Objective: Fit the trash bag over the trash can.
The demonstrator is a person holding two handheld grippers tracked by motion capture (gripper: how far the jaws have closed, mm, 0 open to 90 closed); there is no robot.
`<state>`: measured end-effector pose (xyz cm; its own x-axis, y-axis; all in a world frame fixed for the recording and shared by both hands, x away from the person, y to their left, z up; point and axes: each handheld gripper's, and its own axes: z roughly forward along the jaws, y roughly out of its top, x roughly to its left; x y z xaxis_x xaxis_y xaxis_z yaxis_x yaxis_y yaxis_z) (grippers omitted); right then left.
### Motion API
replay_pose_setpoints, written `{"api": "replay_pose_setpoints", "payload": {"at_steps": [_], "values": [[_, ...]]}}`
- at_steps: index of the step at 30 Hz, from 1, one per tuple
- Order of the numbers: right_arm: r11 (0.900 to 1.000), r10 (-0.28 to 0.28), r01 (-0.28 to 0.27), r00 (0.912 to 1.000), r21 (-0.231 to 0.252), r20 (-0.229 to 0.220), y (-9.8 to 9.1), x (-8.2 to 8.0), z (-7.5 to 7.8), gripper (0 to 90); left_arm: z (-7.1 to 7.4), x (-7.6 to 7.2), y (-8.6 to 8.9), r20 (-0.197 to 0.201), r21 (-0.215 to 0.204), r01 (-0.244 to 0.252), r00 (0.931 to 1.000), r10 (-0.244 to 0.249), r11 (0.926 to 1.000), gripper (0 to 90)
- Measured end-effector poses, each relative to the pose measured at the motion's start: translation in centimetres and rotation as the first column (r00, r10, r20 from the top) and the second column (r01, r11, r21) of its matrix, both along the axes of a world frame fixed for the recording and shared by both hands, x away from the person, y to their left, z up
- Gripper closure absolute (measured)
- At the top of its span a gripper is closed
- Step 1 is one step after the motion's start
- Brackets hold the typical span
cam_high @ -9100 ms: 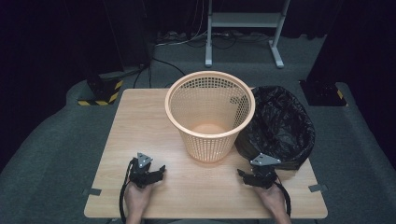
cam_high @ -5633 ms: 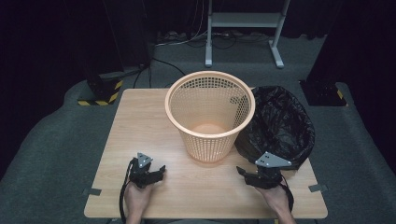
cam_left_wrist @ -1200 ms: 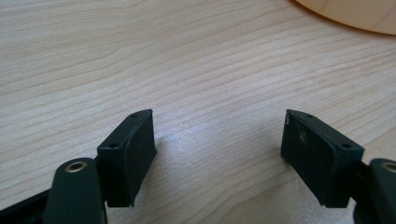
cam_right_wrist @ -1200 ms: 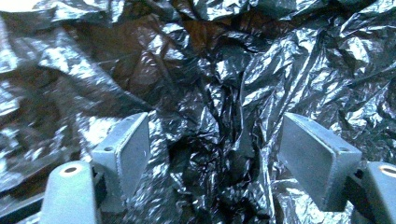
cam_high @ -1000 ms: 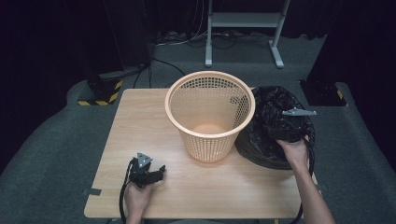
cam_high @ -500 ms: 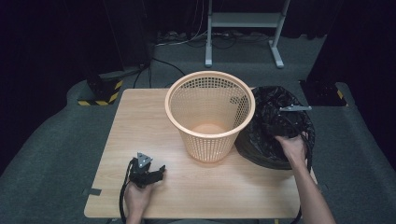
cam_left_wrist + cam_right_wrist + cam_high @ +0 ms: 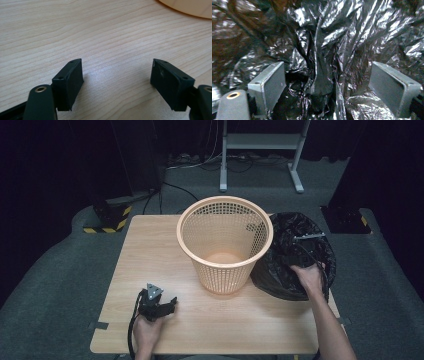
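Note:
An orange mesh basket (image 7: 225, 240) stands upright mid-table. Against its right side sits a crumpled black plastic bag (image 7: 295, 257) with its mouth open. My right gripper (image 7: 300, 245) reaches into that mouth, held by the hand (image 7: 307, 276) at the bag's near rim. In the right gripper view its jaws have just been opening and stand wide (image 7: 327, 85). A ridge of the glossy bag film (image 7: 319, 67) rises between them, and neither pad presses on it. My left gripper (image 7: 167, 302) rests open on the table (image 7: 150, 250) near the front edge, with bare wood (image 7: 100, 37) between its fingers (image 7: 68, 82).
The basket's base (image 7: 190, 6) shows at the top right of the left gripper view. Beyond the table on the grey carpet are a black-and-yellow striped block (image 7: 107, 222), cables and a metal stand (image 7: 260, 150). Tape tabs mark the table's front corners.
My right hand left the table's front edge and went to the bag. Over the last second it sank lower and leftward into the bag's mouth. The left gripper stayed put.

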<state>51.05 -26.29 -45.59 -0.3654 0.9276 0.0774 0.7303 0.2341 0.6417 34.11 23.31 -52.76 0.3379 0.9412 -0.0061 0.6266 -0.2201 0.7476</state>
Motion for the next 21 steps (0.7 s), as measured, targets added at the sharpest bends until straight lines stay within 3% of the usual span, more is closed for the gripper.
{"api": "replay_pose_setpoints", "payload": {"at_steps": [13,21], "values": [[0.9992,-0.012,0.008,0.995,-0.039,-0.099,0.2,1.4,-2.5,12.5,0.0,0.0,0.0,0.001,0.002,0.002,1.0,-0.002,1.0,26.6],[0.9976,-0.015,0.006,0.9912,-0.069,-0.132,0.7,1.7,-3.5,13.3,0.0,0.0,0.0,0.001,0.001,0.003,1.0,-0.003,1.0,27.0]]}}
